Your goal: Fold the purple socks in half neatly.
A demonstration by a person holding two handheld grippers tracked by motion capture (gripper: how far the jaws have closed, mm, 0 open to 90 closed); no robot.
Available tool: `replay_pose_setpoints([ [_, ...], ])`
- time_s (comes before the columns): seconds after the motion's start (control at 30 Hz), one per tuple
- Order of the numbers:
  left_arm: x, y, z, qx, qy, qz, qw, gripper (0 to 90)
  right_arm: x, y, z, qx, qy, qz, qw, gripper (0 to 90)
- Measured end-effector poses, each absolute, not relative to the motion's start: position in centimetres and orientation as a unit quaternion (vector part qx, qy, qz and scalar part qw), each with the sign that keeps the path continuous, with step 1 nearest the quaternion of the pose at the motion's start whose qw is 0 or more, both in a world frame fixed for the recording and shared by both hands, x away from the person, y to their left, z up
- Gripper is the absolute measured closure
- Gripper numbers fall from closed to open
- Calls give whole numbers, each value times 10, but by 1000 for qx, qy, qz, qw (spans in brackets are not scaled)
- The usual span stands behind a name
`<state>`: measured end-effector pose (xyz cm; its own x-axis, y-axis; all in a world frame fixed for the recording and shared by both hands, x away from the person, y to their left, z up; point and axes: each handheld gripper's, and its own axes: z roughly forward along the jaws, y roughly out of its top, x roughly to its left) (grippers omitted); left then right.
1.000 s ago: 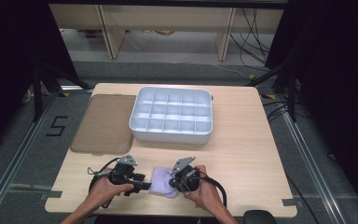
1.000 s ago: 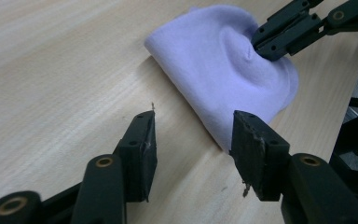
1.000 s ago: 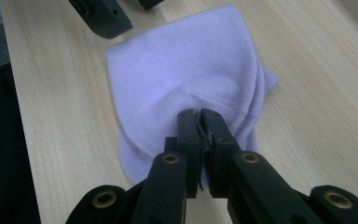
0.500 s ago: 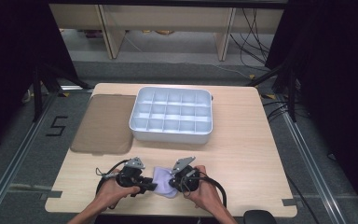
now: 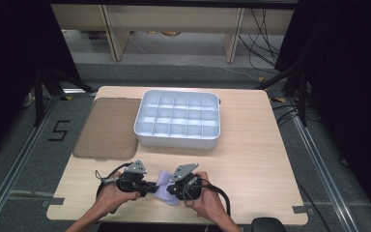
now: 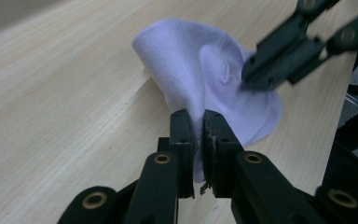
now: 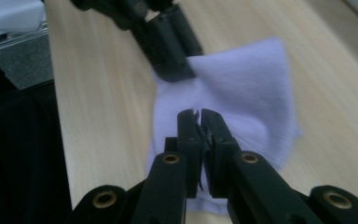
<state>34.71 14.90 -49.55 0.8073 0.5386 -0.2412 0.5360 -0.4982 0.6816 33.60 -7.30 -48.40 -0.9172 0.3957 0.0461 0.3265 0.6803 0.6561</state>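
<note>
Pinching the pale cloth (image 5: 163, 186), left tool (image 5: 150, 187), just closed, and right tool (image 5: 170, 189) grip it before the divided tray (image 5: 178, 138).

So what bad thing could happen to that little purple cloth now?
Both grippers pinch the purple cloth: the left gripper on a thin fold, the right gripper on another. Pulled apart hard, the cloth might slip out or stretch. It also lies near the table's front edge, so it might drop off.
</note>
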Motion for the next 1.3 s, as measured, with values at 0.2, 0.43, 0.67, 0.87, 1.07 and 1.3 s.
replay_pose_setpoints([
  [0.2, 349, 151, -494, 870, 307, 1, 386, 827, 334, -42, -499, 156, 930, 331, 22, 883],
  [0.43, 348, 151, -493, 875, 299, 8, 381, 826, 336, -45, -499, 170, 926, 337, 16, 886],
  [0.67, 348, 148, -493, 882, 292, 14, 371, 825, 365, -60, -485, 209, 907, 357, 78, 887],
  [0.87, 349, 147, -491, 883, 289, 20, 370, 823, 383, -59, -497, 222, 911, 339, 78, 897],
  [1.07, 348, 151, -490, 884, 289, 29, 367, 824, 377, -68, -483, 232, 902, 356, 82, 895],
  [1.3, 347, 152, -485, 888, 279, 41, 363, 823, 353, -89, -477, 228, 900, 366, 63, 882],
])
